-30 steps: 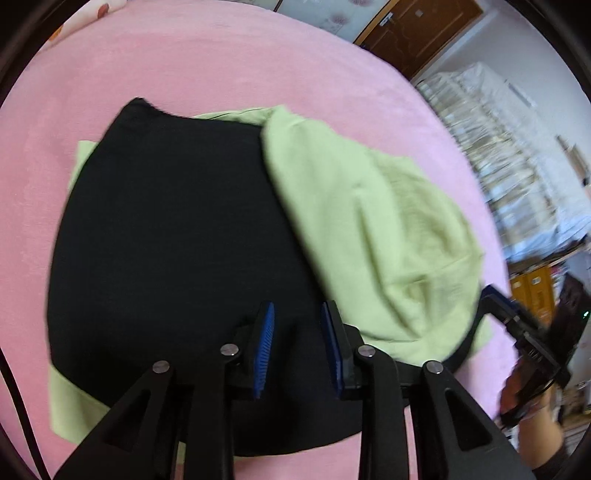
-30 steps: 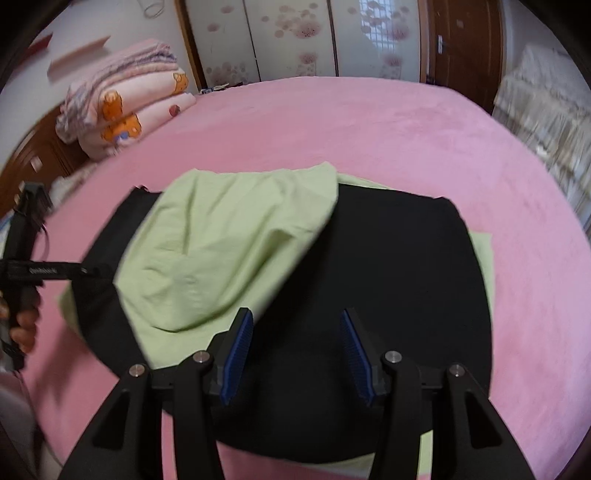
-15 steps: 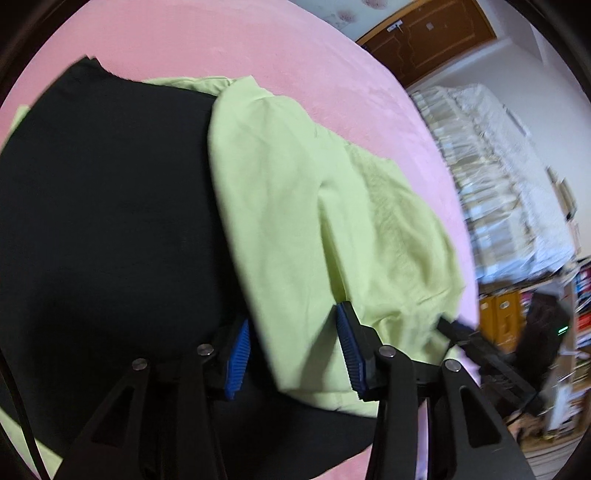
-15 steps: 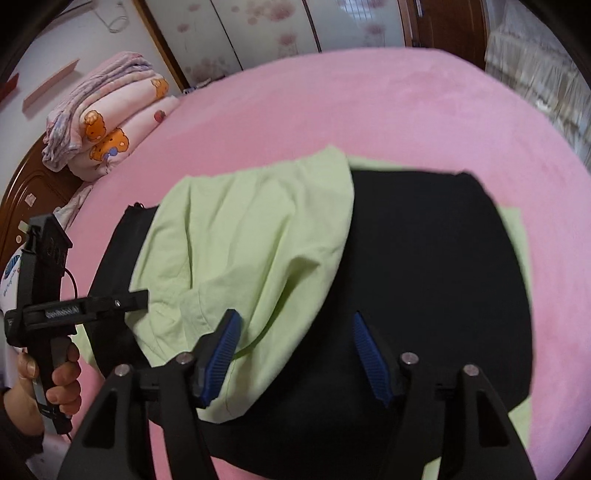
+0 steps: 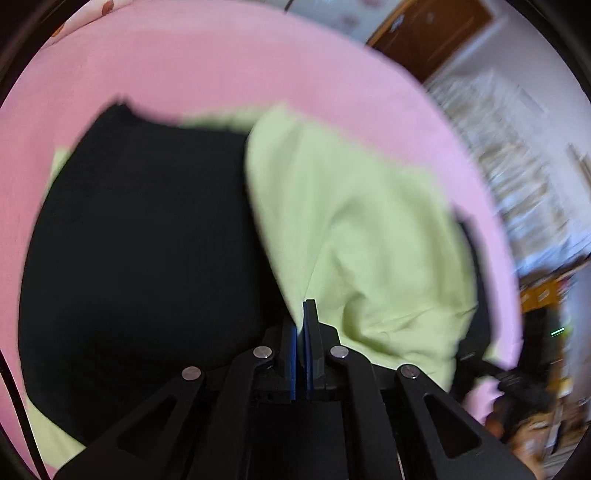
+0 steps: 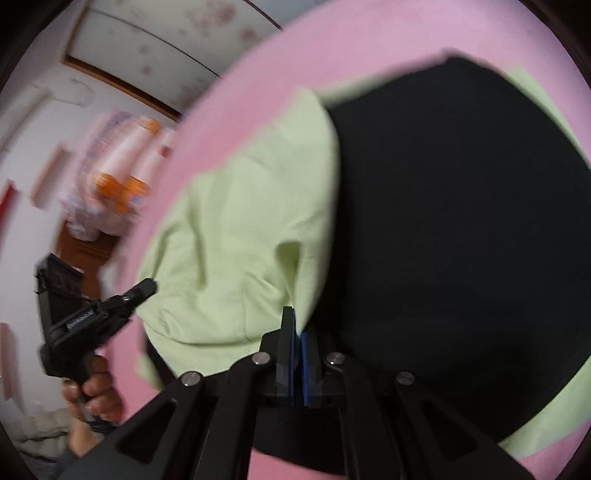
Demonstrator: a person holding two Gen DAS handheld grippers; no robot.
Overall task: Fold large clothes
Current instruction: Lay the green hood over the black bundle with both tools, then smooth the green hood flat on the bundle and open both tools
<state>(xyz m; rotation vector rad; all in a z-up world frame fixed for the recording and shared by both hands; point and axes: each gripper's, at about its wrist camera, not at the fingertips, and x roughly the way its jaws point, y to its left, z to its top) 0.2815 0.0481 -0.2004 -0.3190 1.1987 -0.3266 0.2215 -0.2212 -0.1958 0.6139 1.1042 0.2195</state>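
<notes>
A light green garment (image 5: 369, 240) lies folded over a black board (image 5: 140, 251) on a pink bed (image 5: 184, 66). My left gripper (image 5: 303, 317) is shut on the green fabric's near edge beside the board. In the right wrist view my right gripper (image 6: 295, 328) is shut on the near edge of the same garment (image 6: 240, 240), next to the black board (image 6: 454, 221). The left gripper (image 6: 140, 291) also shows there, held in a hand at the left. The view is motion-blurred.
A stack of pink folded bedding (image 6: 122, 173) sits beyond the bed (image 6: 369, 48). A wooden door (image 5: 432, 33) and white shelving (image 5: 517, 155) stand at the far right. More green fabric (image 6: 550, 417) sticks out under the board.
Both grippers have moved in onto the green garment's near edge and closed from open to shut on it. Both views have swung and blurred.
</notes>
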